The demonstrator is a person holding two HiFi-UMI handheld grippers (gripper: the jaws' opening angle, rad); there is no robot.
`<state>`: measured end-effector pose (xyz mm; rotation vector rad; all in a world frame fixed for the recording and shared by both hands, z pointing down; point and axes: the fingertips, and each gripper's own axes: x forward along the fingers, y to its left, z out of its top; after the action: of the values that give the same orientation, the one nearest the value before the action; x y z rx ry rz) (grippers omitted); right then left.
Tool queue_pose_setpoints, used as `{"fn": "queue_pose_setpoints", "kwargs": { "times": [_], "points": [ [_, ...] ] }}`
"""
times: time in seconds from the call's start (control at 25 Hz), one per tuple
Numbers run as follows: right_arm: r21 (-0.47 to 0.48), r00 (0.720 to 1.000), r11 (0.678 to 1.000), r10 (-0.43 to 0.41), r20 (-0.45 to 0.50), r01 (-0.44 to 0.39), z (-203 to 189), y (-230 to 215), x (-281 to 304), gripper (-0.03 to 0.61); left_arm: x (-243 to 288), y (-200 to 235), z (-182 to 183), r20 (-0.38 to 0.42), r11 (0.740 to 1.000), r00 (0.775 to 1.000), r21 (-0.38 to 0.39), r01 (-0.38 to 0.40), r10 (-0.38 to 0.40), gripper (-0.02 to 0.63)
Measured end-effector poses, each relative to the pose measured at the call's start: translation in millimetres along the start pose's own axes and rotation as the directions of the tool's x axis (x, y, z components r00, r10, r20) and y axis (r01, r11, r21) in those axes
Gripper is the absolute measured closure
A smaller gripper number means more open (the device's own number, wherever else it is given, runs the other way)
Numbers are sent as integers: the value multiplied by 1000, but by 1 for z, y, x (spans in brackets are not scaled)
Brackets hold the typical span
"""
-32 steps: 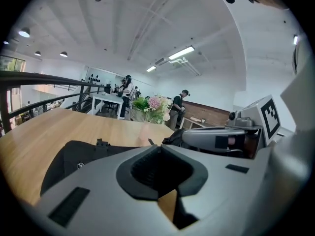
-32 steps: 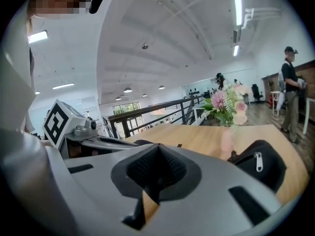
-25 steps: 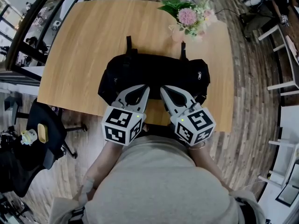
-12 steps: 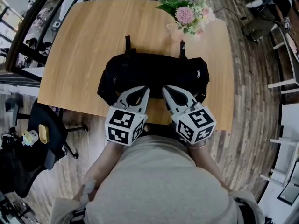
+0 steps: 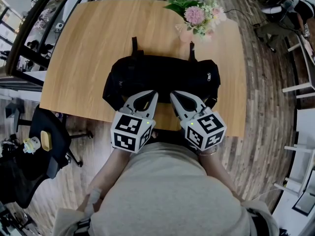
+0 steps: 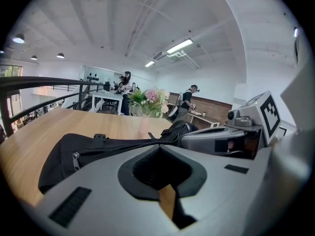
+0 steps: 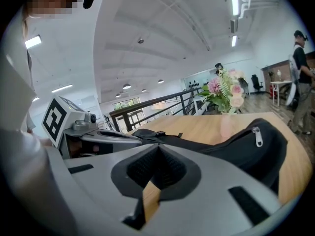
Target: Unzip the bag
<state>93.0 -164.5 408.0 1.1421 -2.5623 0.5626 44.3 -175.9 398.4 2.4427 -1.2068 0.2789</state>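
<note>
Hovering at the near edge of the bag (image 5: 162, 75), the left gripper (image 5: 147, 96) and the right gripper (image 5: 178, 96) sit side by side in the lower middle of the frame. The bag lies across the centre of the tabletop (image 5: 78, 48). Since a second ago only the left jaws closed the last bit; both grippers are now fully closed and empty. I judge unzipping is not started: the zip pull (image 5: 209, 76) at the bag's right end is untouched.

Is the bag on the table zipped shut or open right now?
Shut: the black bag shows no gap, and its zipper runs closed to the pull at the end.
</note>
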Motion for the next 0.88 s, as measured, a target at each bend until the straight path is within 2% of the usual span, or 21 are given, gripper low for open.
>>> {"fn": "queue_pose_setpoints", "kwargs": {
  "times": [0.88],
  "points": [
    [-48, 1000, 999, -2, -20, 1, -2, 4, 1, 574, 2, -7, -5, -25, 999, 999, 7, 34, -34, 597]
  ]
}}
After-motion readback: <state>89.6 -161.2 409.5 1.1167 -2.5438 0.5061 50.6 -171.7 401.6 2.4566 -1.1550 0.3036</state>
